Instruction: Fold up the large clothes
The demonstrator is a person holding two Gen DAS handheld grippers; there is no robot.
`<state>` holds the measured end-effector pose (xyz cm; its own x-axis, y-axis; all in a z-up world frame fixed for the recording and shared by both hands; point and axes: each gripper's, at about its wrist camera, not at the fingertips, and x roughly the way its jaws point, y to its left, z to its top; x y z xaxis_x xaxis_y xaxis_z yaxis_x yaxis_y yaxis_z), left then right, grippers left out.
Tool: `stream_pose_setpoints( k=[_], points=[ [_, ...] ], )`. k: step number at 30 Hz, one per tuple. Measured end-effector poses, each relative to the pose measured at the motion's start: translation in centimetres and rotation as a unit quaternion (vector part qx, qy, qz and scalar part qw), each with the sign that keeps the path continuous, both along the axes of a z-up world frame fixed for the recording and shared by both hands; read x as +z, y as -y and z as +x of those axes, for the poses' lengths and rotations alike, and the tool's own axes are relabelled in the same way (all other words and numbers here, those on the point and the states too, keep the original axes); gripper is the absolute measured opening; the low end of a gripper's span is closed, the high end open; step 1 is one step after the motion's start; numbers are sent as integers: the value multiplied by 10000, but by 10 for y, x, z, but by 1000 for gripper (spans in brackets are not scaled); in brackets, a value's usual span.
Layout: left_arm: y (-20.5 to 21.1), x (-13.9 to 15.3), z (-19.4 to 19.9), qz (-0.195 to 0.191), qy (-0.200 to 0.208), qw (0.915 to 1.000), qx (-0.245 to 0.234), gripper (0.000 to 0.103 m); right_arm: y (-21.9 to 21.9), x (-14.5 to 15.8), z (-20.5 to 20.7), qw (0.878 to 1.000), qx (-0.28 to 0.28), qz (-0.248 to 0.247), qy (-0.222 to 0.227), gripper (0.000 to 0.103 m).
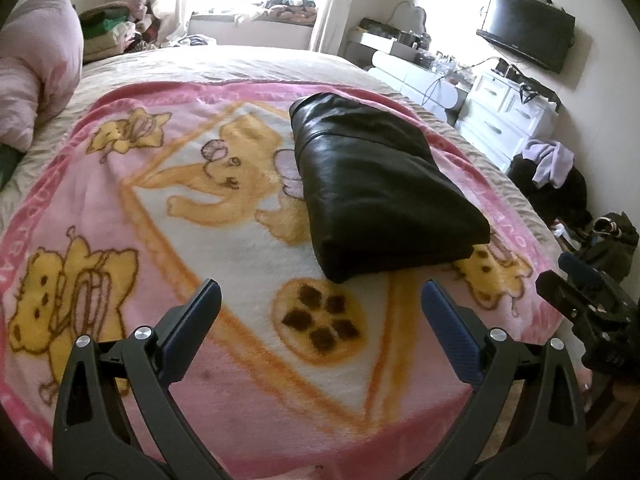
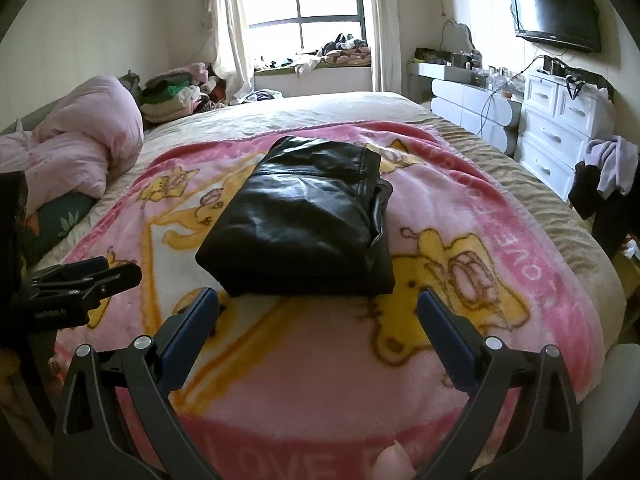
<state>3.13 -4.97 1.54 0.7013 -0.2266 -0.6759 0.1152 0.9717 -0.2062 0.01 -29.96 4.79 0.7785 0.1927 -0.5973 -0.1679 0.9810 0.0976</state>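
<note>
Both pairs of fingers are spread wide and nothing is held between them. The left gripper (image 1: 320, 304) is poised above the pink cartoon blanket (image 1: 100, 208), with a printed cookie motif (image 1: 320, 320) lying between its fingertips. Ahead of the left fingers and slightly to their right, the black leather-like garment (image 1: 376, 192) is seen, well clear of the tips. The right gripper (image 2: 318, 312) is held lower and closer: the garment's near folded edge lies just beyond its fingertips, roughly centred between them, apart from both.

The garment is already gathered into a compact, thick rectangular bundle, lying flat on the blanket, which is spread over the bed (image 2: 320, 108). A loose edge and a strap-like piece are visible along its right side in the right wrist view.

The material is judged to be fairly heavy, smooth and somewhat slippery, with a sheen that suggests faux or real leather; it is likely stiffer than cloth, so creases may spring back and stacked layers may slide over each other. A hold is best taken at the near corners, where all layers can be pinched together, rather than on the glossy top face. The fold appears largely complete; only tidying of the right edge may remain.

Further out, a pink duvet (image 2: 80, 140) is bunched at the left of the fingers, and white drawers (image 2: 560, 128) stand to the right.
</note>
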Motion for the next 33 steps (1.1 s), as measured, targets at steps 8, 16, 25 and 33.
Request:
stream_pose_setpoints(
  k=[8, 16, 25, 33],
  points=[
    [1, 0, 1, 44, -23, 10000, -2, 94, -1, 0, 0, 10000, 15, -9, 5, 99],
    [2, 1, 0, 53, -15, 10000, 2, 94, -1, -2, 2, 10000, 10, -22, 7, 99],
    [2, 2, 0, 75, -13, 10000, 10, 94, 0, -3, 3, 10000, 19, -41, 12, 99],
    [3, 2, -1, 89, -30, 10000, 15, 94, 1, -2, 3, 10000, 27, -65, 21, 99]
  ],
)
